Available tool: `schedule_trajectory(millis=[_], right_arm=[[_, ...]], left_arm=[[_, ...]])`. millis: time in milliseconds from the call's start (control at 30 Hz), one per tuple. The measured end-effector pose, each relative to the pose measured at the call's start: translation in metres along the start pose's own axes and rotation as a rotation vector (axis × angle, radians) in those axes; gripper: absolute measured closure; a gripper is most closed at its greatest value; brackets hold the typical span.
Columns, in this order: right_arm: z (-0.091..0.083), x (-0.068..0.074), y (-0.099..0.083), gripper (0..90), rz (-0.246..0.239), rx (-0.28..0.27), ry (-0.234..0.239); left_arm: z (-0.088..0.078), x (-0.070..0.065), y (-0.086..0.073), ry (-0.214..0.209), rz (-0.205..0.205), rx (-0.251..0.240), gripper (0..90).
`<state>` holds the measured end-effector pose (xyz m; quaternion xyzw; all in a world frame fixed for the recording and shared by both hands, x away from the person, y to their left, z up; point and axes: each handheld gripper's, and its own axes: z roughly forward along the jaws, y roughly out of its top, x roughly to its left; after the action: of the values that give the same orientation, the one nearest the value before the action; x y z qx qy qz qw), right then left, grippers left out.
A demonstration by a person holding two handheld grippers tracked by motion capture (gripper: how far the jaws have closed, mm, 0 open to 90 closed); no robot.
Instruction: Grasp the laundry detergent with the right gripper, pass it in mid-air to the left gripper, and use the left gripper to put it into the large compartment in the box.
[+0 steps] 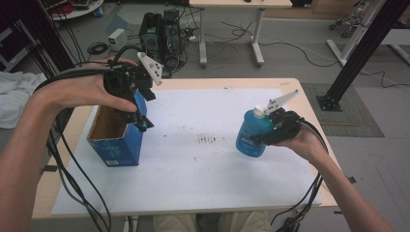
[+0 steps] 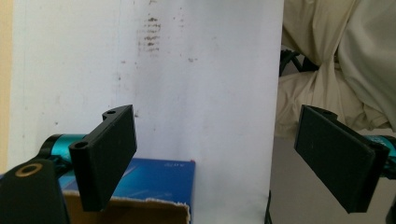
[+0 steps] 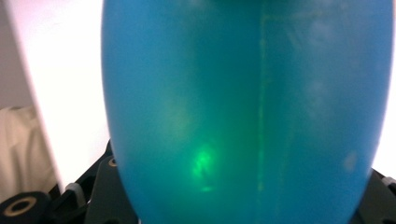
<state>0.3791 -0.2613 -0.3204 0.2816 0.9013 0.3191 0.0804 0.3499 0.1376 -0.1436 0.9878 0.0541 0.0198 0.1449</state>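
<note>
Gripping blue bottle [image 1: 251,133] w/ right gripper [image 1: 274,131], upright on white sheet [image 1: 193,179]; left gripper [image 1: 140,118] jaws wide, empty, above open blue box [image 1: 116,145]

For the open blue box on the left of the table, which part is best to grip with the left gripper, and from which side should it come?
Grip the right wall of the blue box at its top rim, coming from above. The box stands upright with its top open, so one jaw can go inside and one outside. The left gripper hangs open just over that edge.
</note>
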Motion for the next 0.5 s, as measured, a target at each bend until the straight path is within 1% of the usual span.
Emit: schedule_trajectory(millis=[33,100,133,167,200,233,267,300,333,367,400,433,467,500], right_arm=[[-0.007,0.016,0.017,45.4,-0.086,-0.002,0.070],[-0.007,0.016,0.016,45.4,-0.082,-0.002,0.065],[-0.007,0.018,0.019,45.4,-0.096,0.001,0.078],[-0.008,0.019,0.021,45.4,-0.104,0.003,0.087],[-0.008,0.028,0.034,45.4,-0.164,-0.001,0.150],[-0.008,0.024,0.028,45.4,-0.134,0.002,0.122],[-0.004,0.010,0.010,45.3,-0.046,-0.003,0.034],[-0.008,0.021,0.024,45.4,-0.119,0.003,0.105],[-0.007,0.033,0.040,45.4,-0.186,0.000,0.178],[-0.002,0.042,0.052,45.4,-0.237,0.016,0.214],[-0.003,0.040,0.049,45.3,-0.226,0.009,0.208],[-0.003,0.040,0.050,45.3,-0.231,0.012,0.212],[0.005,0.051,0.063,45.4,-0.286,0.027,0.239],[-0.008,0.031,0.037,45.3,-0.171,-0.001,0.162]], left_arm=[[0.001,0.001,0.004,-0.001,0.010,-0.004,13.1],[0.000,0.000,0.002,0.000,0.004,-0.001,13.1],[0.000,0.000,0.002,0.000,0.004,-0.001,13.1],[0.005,0.001,0.016,-0.016,0.031,-0.024,13.1],[0.002,0.001,0.010,-0.010,0.014,-0.014,13.1],[-0.001,0.000,-0.006,0.012,-0.010,0.003,13.1],[0.001,0.001,0.006,-0.004,0.016,-0.008,13.1],[0.010,0.001,0.023,-0.031,0.035,-0.028,13.1],[0.020,0.001,0.038,-0.047,0.056,-0.024,13.1],[0.018,0.001,0.034,-0.044,0.050,-0.024,13.1],[0.019,0.001,0.036,-0.045,0.053,-0.024,13.1],[0.032,0.005,0.055,-0.065,0.071,-0.036,13.1],[0.007,0.001,0.019,-0.026,0.026,-0.030,13.1],[0.037,0.006,0.062,-0.065,0.076,-0.039,13.1]])
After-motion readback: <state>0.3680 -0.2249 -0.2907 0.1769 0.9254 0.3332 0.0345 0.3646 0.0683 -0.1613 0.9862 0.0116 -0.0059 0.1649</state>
